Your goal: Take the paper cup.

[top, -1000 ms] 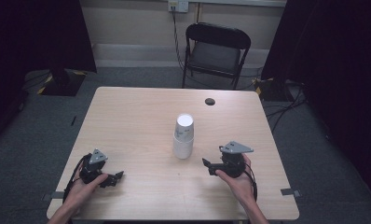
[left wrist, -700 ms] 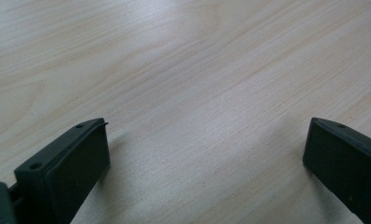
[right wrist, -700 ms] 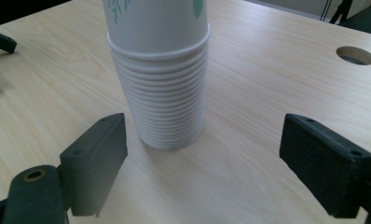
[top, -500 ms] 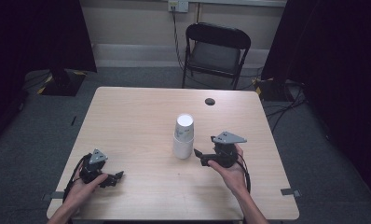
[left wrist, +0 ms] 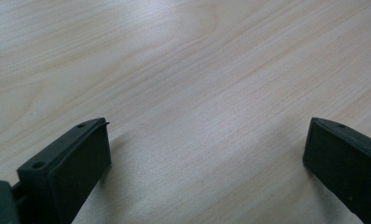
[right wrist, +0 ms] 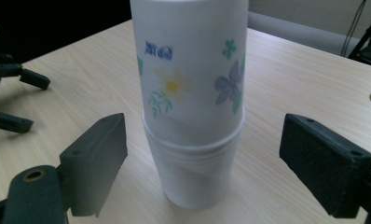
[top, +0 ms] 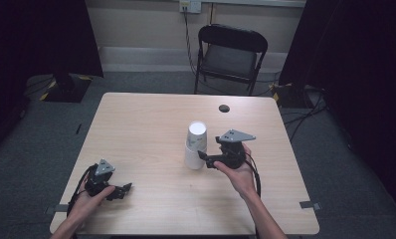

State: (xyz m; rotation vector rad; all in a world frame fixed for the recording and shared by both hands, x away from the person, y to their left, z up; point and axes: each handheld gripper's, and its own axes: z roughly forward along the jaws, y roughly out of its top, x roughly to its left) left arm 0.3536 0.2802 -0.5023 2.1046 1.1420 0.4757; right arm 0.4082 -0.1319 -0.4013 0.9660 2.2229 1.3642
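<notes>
Your right gripper (top: 204,160) was at the stack of paper cups (top: 195,145), jaws spread wide and not yet touching; in the right gripper view the stack (right wrist: 193,107) stood upright between the two jaws, a gap on each side. The cups were upside down, a flowered one (right wrist: 190,60) nested over a plain white one (right wrist: 193,175), and its rim sat just above your jaw tips. You looked lined up on the lower cup, probably so you could pin the base while the top one came off, or else grab the whole stack low where it is steadier; can't tell which. Your left gripper (top: 121,190) rested on the table (top: 146,124) well off to the left of the stack, near the front edge, jaws also wide open with nothing but bare wood (left wrist: 197,93) between them, likely parked until needed. From the right gripper's camera that left gripper (right wrist: 16,98) showed far off beyond the left jaw. A small dark round spot (top: 224,108) lay on the table well beyond the cups, away from both grippers. Thin paper, so closing hard would likely crush the wall.
</notes>
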